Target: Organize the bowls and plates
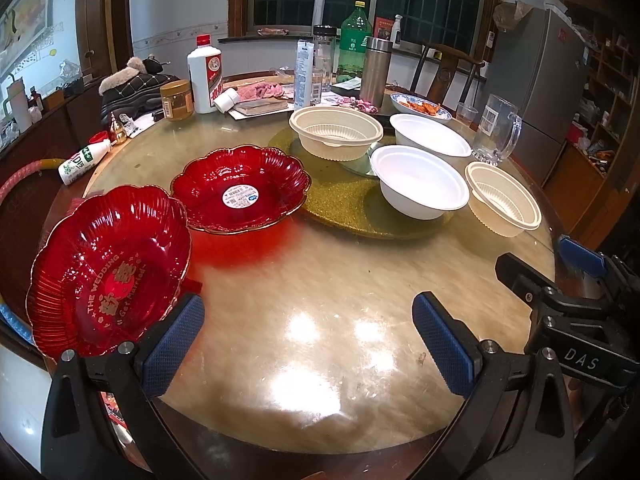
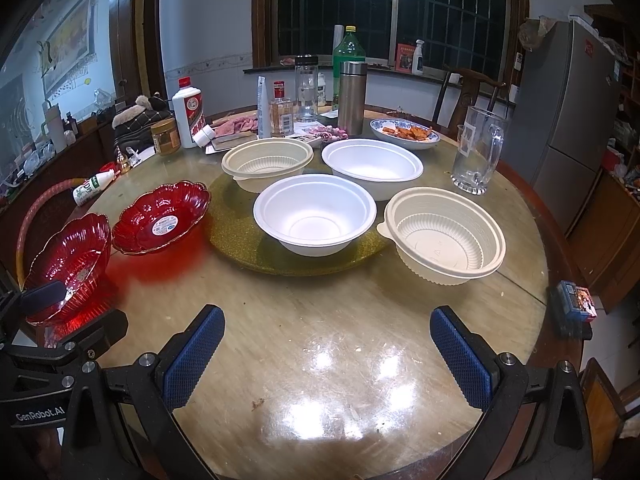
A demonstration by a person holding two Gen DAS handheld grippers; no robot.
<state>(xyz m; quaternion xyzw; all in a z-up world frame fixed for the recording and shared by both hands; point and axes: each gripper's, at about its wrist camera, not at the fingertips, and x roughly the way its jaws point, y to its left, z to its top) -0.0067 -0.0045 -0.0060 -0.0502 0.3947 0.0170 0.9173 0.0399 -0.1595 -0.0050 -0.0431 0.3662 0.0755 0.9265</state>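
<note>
Hovering over the bare, glossy front of the round table (image 1: 320, 280), the left gripper (image 1: 308, 336) has its blue pads spread as wide as they go, with nothing between them and nothing touching them. The right gripper (image 2: 326, 354) stands just as wide over the same tabletop, also empty.

At lower left of the left wrist view, a red plate with gold wedding lettering (image 1: 108, 276) sits tilted just beside the gripper's left finger; whether they touch cannot be told. Only this view shows the lettering clearly. A second red plate with a round sticker (image 1: 240, 188) lies flat just beyond it, their rims meeting or overlapping.

The right wrist view shows a small blue box (image 2: 576, 304) at the table's right edge, which the other view does not.

Further up in the frame, well apart from both grippers, four bowls cluster around a gold turntable (image 2: 240, 248): a near white bowl (image 2: 314, 214) at centre, a ribbed cream bowl (image 2: 444, 232) to its right, another ribbed cream bowl (image 2: 266, 162) and a second white bowl (image 2: 372, 166) behind. A glass pitcher (image 2: 478, 148) stands at upper right, and bottles crowd the far side.
</note>
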